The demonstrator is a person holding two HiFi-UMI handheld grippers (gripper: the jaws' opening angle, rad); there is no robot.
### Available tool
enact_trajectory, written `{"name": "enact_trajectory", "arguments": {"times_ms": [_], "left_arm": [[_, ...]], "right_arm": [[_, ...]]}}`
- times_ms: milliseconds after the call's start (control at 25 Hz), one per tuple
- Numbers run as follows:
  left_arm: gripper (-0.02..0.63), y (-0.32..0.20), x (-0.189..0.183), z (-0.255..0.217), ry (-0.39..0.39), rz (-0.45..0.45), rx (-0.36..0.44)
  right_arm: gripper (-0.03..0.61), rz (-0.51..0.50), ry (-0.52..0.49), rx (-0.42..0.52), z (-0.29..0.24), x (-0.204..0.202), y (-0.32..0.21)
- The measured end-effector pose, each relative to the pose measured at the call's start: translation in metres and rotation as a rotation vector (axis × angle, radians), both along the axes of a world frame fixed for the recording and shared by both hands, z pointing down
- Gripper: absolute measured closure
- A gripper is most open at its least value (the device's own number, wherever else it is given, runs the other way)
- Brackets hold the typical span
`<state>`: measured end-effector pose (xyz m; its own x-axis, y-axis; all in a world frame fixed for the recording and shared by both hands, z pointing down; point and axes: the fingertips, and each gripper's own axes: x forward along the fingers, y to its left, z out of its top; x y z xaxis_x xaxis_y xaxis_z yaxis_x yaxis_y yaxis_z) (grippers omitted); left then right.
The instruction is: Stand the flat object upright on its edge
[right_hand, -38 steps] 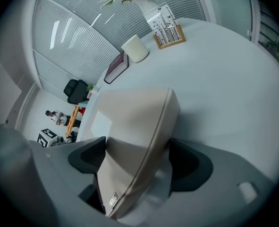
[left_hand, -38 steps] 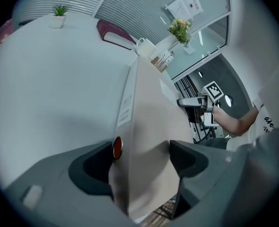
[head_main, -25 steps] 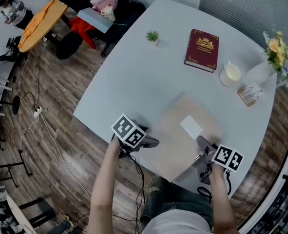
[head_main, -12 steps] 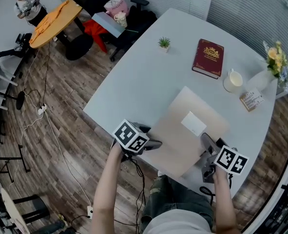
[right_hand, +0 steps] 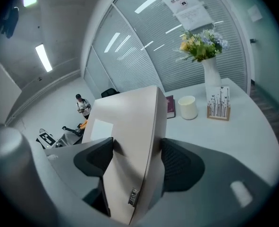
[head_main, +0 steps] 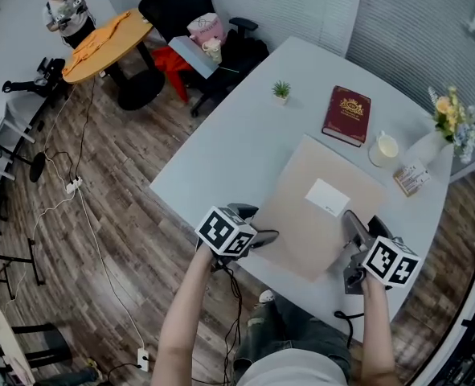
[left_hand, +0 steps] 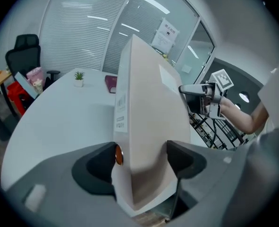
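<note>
A flat beige box (head_main: pixel 313 207) with a white label (head_main: pixel 328 197) is raised off the white table (head_main: pixel 245 135), its near side up. My left gripper (head_main: pixel 263 237) is shut on its near left corner. My right gripper (head_main: pixel 352 230) is shut on its near right corner. In the left gripper view the beige box (left_hand: pixel 151 141) fills the middle, clamped between both jaws. In the right gripper view the beige box (right_hand: pixel 127 155) stands between the jaws with its thin edge toward the camera.
At the table's far side lie a red book (head_main: pixel 347 116), a small potted plant (head_main: pixel 281 92), a white mug (head_main: pixel 384 149), a card stand (head_main: pixel 411 177) and a flower vase (head_main: pixel 442 131). Chairs (head_main: pixel 181 6) and a round orange table (head_main: pixel 104 47) stand beyond.
The box has tipped up from nearly flat to steeply raised. Both grippers have moved up with it, keeping their hold.
</note>
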<state>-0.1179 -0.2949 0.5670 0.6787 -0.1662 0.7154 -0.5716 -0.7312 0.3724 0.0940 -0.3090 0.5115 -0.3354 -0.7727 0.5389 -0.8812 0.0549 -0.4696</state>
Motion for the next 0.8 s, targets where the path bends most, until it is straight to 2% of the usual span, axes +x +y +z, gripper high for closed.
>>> {"name": "enact_trajectory", "arguments": {"times_ms": [160, 320, 520, 800], "left_arm": [[0.261, -0.011, 0.005, -0.013, 0.024, -0.029, 0.083], [0.262, -0.025, 0.011, -0.015, 0.010, -0.048, 0.159], [0.267, -0.040, 0.021, -0.008, -0.015, -0.052, 0.204], [0.276, -0.061, 0.041, 0.008, -0.042, -0.050, 0.245]], "right_arm": [[0.235, -0.026, 0.047, 0.091, -0.026, 0.000, -0.012], [0.238, -0.072, 0.111, 0.182, -0.046, -0.001, -0.023], [0.244, -0.112, 0.185, 0.287, -0.064, -0.002, -0.031], [0.255, -0.124, 0.242, 0.384, -0.074, 0.003, -0.037]]}}
